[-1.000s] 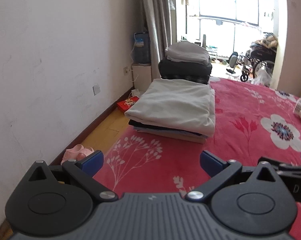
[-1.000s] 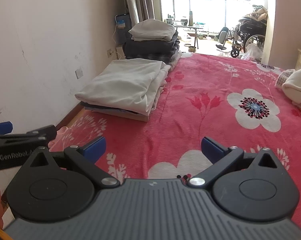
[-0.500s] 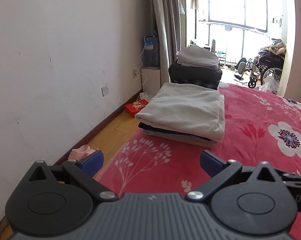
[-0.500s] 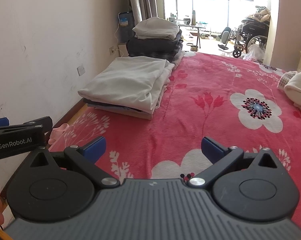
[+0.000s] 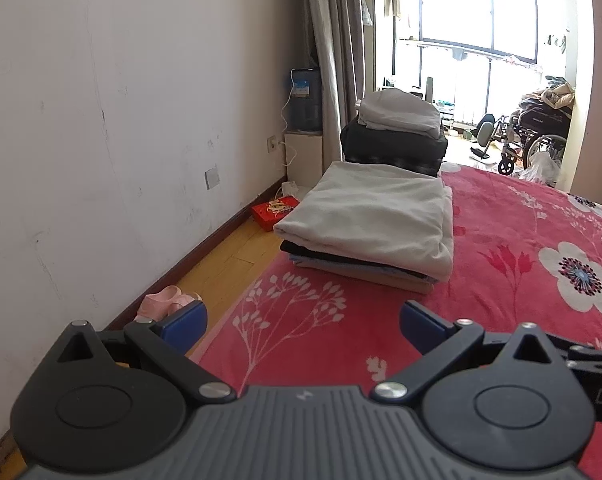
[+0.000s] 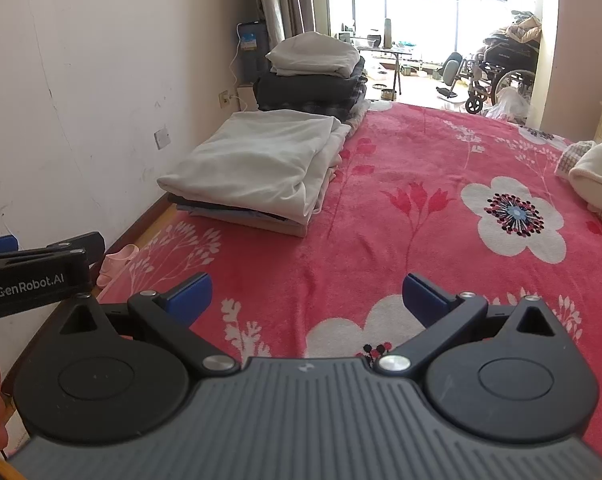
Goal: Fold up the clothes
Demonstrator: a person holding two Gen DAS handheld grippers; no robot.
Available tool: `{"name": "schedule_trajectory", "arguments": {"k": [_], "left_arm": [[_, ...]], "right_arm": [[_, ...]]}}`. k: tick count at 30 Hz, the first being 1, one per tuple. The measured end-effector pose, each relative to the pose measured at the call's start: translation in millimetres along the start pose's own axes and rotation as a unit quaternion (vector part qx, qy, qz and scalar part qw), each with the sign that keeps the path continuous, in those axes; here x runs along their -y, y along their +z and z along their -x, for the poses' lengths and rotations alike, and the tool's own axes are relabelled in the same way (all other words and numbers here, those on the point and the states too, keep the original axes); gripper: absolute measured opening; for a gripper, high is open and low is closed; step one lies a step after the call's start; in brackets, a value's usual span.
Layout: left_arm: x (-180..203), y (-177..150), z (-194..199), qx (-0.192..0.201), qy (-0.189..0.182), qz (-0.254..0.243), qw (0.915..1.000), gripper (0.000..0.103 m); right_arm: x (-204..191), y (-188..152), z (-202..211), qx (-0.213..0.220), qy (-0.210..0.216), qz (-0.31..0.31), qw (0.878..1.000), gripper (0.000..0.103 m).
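A stack of folded clothes (image 5: 373, 220) with a pale grey-white garment on top lies on the left side of the red flowered bed cover (image 5: 501, 248). Behind it stands a taller pile of dark folded items topped by a white bundle (image 5: 397, 128). The same stack (image 6: 261, 168) and taller pile (image 6: 313, 72) show in the right wrist view. My left gripper (image 5: 303, 326) hangs open over the bed's near left edge, holding nothing. My right gripper (image 6: 307, 296) is open above the bed cover, well short of the stack, also holding nothing.
A white wall (image 5: 101, 120) runs along the left, with a strip of wooden floor (image 5: 225, 264), pink slippers (image 5: 165, 304) and a red box (image 5: 275, 210). A cream bundle (image 6: 597, 176) lies at the bed's right. A wheelchair (image 6: 501, 76) stands by the bright window.
Both grippers have tilted up and drawn back slightly, so the stacks sit lower and farther in view. Neither gripper changed its opening.
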State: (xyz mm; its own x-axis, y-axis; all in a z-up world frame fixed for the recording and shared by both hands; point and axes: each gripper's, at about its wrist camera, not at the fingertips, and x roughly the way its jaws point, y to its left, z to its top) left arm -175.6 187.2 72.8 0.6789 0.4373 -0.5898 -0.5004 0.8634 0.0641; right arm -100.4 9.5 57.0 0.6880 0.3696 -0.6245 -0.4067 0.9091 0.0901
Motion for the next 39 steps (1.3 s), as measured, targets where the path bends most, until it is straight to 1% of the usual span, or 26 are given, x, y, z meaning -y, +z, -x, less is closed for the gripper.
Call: {"name": "schedule_trajectory", "arguments": {"k": [39], "left_arm": [[-3.8, -2.8, -2.2, -0.011, 0.001, -0.003, 0.9999, 0.103]], "right_arm": [[-6.6, -2.9, -3.6, -0.012, 0.004, 0.0, 1.0, 0.102]]}}
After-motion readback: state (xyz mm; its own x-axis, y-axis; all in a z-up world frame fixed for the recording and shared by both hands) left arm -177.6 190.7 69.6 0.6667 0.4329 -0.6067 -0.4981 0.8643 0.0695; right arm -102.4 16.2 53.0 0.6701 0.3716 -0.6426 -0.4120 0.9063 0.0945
